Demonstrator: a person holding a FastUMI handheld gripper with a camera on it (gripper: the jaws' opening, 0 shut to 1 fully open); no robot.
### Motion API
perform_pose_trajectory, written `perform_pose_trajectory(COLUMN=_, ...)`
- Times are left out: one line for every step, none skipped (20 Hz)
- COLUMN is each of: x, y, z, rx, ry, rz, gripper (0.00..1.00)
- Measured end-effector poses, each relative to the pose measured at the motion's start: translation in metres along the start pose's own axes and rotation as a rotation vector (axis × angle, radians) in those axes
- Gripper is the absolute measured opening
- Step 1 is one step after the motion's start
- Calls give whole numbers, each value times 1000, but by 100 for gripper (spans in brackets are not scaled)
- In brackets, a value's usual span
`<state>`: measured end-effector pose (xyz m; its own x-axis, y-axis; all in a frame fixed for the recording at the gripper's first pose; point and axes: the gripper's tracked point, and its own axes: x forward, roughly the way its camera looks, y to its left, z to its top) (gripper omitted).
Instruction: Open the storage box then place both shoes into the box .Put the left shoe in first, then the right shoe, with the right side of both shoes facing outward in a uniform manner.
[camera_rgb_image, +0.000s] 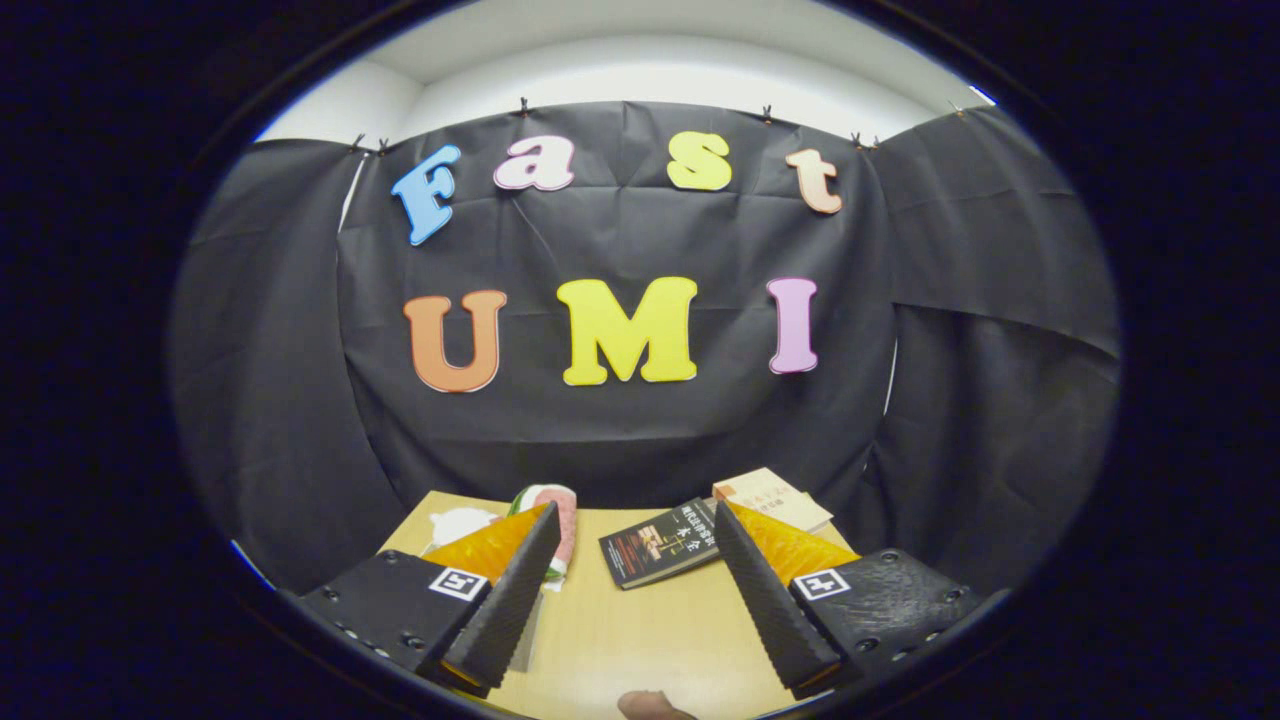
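Gripper (640, 590) held high and level, fingers spread wide on nothing, over desk (640, 640); dark book (660, 545) just ahead between them, tan book (772, 497) beyond it; shoes and storage box not located, so tilt down to find them.

The dark book (660, 543) lying on the table (640, 640) just beyond the gripper (637, 545), whose fingers stand wide apart and hold nothing, carries light characters on its cover, too small to read. The tan book (772, 497) beside it bears faint print, also illegible. Each finger mount carries a square black-and-white marker tag (459, 582), a coded pattern with no letters or numbers on it.
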<state>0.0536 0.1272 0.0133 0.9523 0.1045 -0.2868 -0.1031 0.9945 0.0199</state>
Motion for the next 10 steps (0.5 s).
perform_pose_trajectory(x=0, y=0, z=1, rx=-7, ry=-1, rz=2, gripper=95)
perform_pose_trajectory(x=-2, y=-1, z=1, rx=-11, ry=-5, rz=3, gripper=95)
perform_pose_trajectory(x=-4, y=1, z=2, rx=-13, ry=-5, rz=8, gripper=95)
perform_pose_trajectory(x=-4, y=3, z=2, rx=-16, ry=-7, rz=12, gripper=95)
perform_pose_trajectory(x=-5, y=4, z=2, rx=-18, ry=-8, rz=13, gripper=95)
perform_pose_trajectory(x=-6, y=4, z=3, rx=-21, ry=-9, rz=15, gripper=95)
perform_pose_trajectory(x=-7, y=4, z=3, rx=-21, ry=-12, rz=14, gripper=95)
perform_pose_trajectory(x=-8, y=6, z=4, rx=-21, ry=-13, rz=23, gripper=95)
perform_pose_trajectory(x=-9, y=9, z=5, rx=-22, ry=-17, rz=31, gripper=95)
perform_pose_trajectory(x=-11, y=10, z=6, rx=-25, ry=-24, rz=35, gripper=95)
